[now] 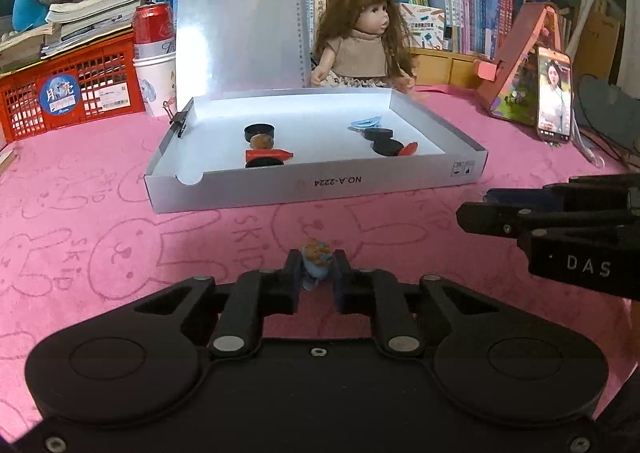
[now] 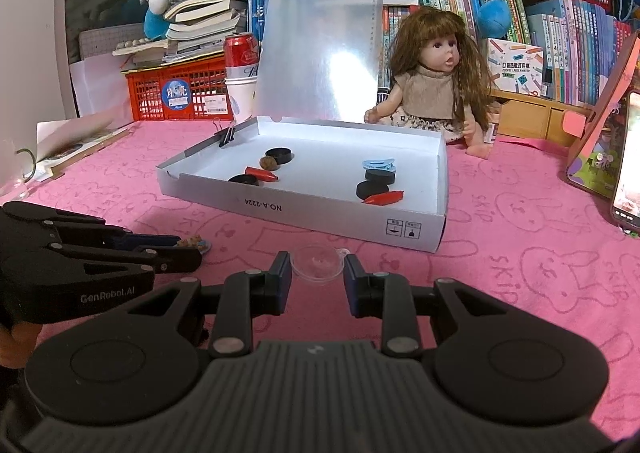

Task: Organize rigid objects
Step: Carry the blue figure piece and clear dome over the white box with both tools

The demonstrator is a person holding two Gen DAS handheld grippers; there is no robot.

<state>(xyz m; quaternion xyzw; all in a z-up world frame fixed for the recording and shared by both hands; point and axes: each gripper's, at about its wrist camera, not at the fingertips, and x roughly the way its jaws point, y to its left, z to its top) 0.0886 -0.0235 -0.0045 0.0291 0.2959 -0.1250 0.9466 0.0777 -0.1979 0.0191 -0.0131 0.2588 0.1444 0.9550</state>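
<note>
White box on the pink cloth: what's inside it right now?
The white box holds four black discs, two red pieces, a brown nut and a blue clip. Its near wall hides some floor.

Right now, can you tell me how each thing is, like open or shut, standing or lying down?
White box: lid up, open.
Left gripper: shut on a small blue figurine.
Right gripper: around a clear round dish, pads at its sides.
Doll: sitting upright behind the box.
Red can: standing on a paper cup.
Phone: propped up, screen on.
Binder clip: clipped on the box wall.
</note>
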